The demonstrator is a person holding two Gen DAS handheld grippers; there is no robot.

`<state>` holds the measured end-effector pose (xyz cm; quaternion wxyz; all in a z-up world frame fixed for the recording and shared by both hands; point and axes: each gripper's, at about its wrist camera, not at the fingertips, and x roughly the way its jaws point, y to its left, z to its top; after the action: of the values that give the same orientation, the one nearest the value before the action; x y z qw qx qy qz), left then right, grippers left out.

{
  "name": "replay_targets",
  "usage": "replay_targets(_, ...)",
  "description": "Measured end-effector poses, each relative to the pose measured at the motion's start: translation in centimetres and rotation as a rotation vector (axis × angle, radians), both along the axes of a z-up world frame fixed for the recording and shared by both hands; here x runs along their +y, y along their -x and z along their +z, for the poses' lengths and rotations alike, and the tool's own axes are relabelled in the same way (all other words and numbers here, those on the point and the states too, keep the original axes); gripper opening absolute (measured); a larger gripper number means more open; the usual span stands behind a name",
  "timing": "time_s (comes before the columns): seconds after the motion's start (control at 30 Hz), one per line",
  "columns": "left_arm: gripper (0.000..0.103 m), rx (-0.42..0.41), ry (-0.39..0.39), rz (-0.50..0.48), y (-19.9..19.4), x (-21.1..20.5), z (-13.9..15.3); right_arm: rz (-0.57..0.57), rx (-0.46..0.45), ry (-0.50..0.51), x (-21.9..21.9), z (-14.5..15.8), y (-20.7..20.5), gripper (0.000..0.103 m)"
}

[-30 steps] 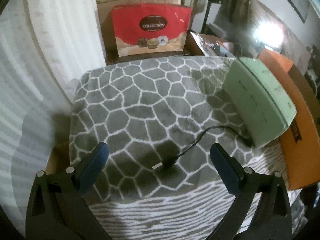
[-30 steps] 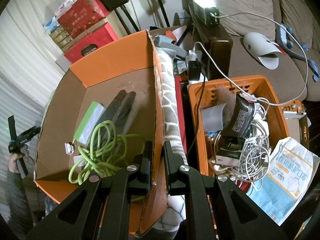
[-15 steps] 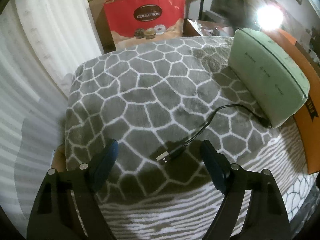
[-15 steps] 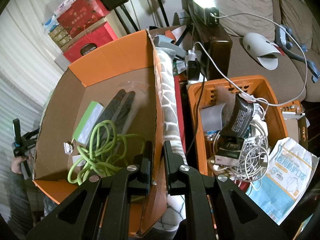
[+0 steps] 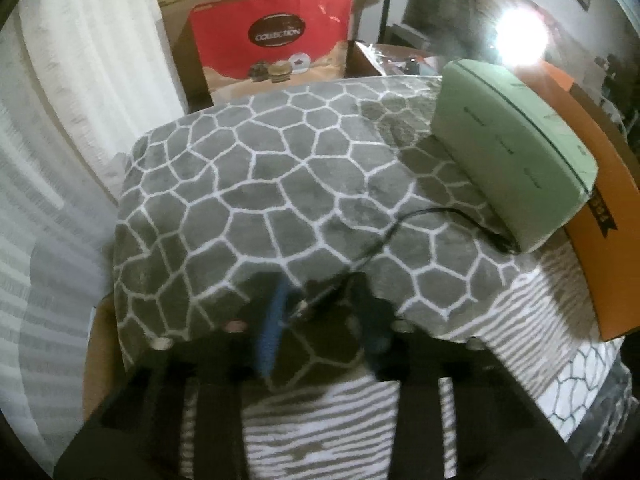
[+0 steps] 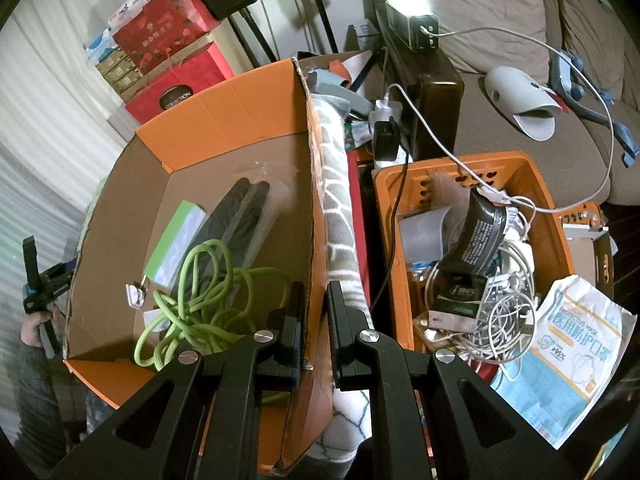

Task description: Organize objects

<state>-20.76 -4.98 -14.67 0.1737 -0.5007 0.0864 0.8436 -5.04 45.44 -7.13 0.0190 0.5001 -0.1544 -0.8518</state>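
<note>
Left wrist view: the left claw (image 5: 326, 312), blurred, has just been closing, and the USB plug of the black cable (image 5: 404, 224) lies between its blue pads (image 5: 274, 328); whether the pads already press on the plug cannot be told. The cable runs over the grey patterned blanket (image 5: 248, 184) to the near end of the mint-green device (image 5: 516, 160), which lies on the blanket against the orange cardboard box (image 5: 600, 264). Behind the blanket stands a red gift bag (image 5: 272, 40).

Right wrist view: this view alone shows the box interior. The right claw (image 6: 316, 320) is closed on the upper edge of the box wall (image 6: 312, 216), one finger on each side. Inside the box lie a coiled green cord (image 6: 200, 300), a flat green package (image 6: 176, 240) and a dark bagged item (image 6: 240, 220). Beyond that wall, a fold of blanket separates the box from an orange plastic crate (image 6: 548, 216) filled with white cables and small packages; a mask packet (image 6: 568, 352) lies beside the crate. At the far left of the box, a person's hand (image 6: 34, 326) holds the left claw's handle.
</note>
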Motion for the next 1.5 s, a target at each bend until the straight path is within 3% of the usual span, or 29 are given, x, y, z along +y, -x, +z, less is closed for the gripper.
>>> replay_targets(0.1, 0.023, -0.007, 0.012, -0.002, -0.2, 0.3, 0.1, 0.000, 0.000, 0.001, 0.1, 0.0, -0.1, 0.009)
replay_targets(0.4, 0.023, 0.010, -0.147, 0.016, -1.3, -0.5, 3.7, -0.001, -0.001, 0.002, 0.2, -0.1, -0.2, 0.009)
replay_targets(0.93, 0.023, 0.102, -0.258, -0.054, -4.3, 1.2, 10.2, -0.001, -0.002, -0.001, 0.0, 0.0, -0.1, 0.009)
replay_targets(1.2, 0.023, 0.174, -0.283, -0.125, -6.5, 3.5, 14.5, -0.002, -0.002, -0.002, 0.0, 0.0, -0.1, 0.010)
replay_targets(1.5, 0.023, 0.183, -0.298, -0.183, -7.3, 7.9, 15.9, -0.002, -0.002, -0.002, 0.0, 0.0, -0.1, 0.010)
